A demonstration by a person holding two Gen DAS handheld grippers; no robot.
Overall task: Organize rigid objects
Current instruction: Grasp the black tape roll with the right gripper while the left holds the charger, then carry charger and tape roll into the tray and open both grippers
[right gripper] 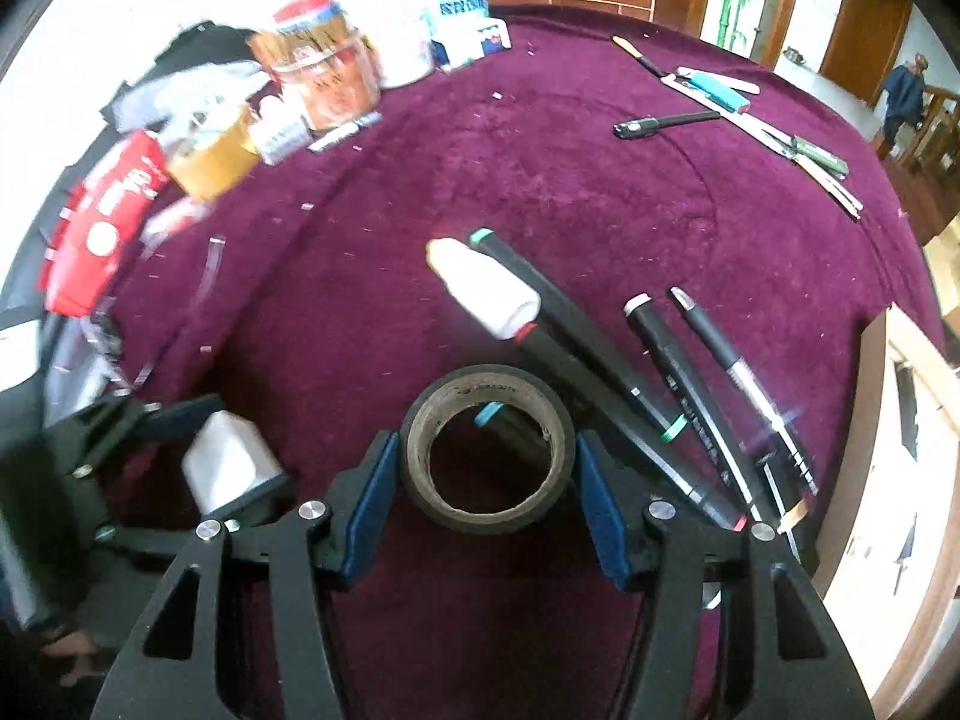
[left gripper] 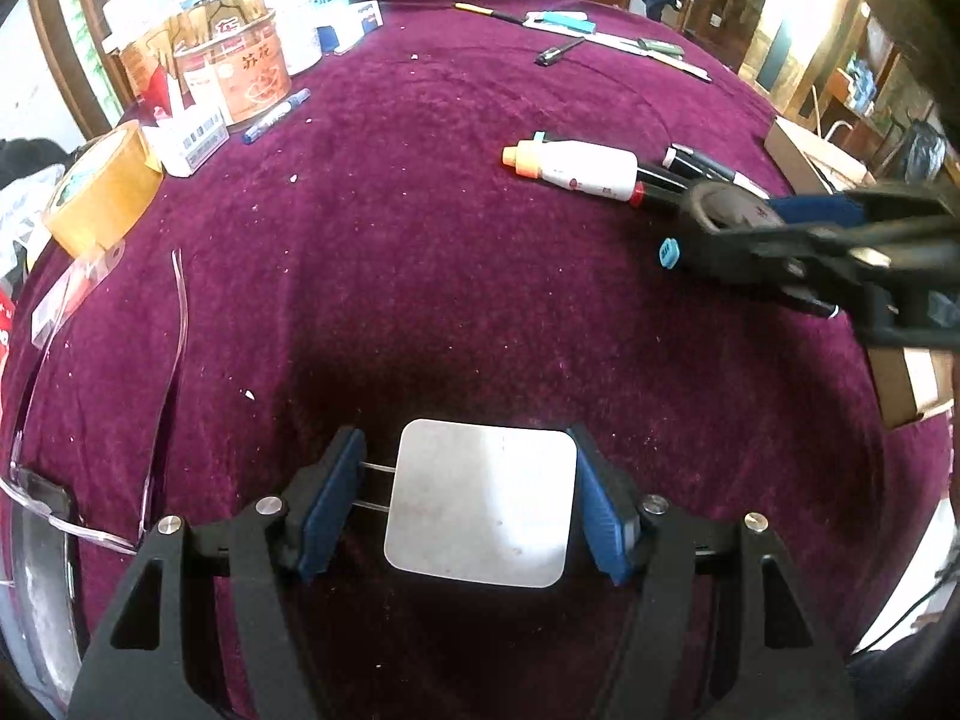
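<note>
The right gripper [right gripper: 486,468] held a black tape roll [right gripper: 486,450] between its jaws, just beside the white bottle [right gripper: 489,291] and the markers [right gripper: 660,372] near it. Lowering it flat would seat the rigid ring on the plush maroon bench [right gripper: 540,180]. The left gripper [left gripper: 474,498] grasped a smooth, rounded white plug block [left gripper: 480,501].

I see a round table [left gripper: 420,240] covered in purple cloth. At its centre, toward two o'clock, lie a white bottle [left gripper: 579,168] and black markers [right gripper: 666,372]. At eleven o'clock sit tins [left gripper: 249,69] and brown tape [left gripper: 102,192]; pens [left gripper: 600,30] line the one o'clock rim.
</note>
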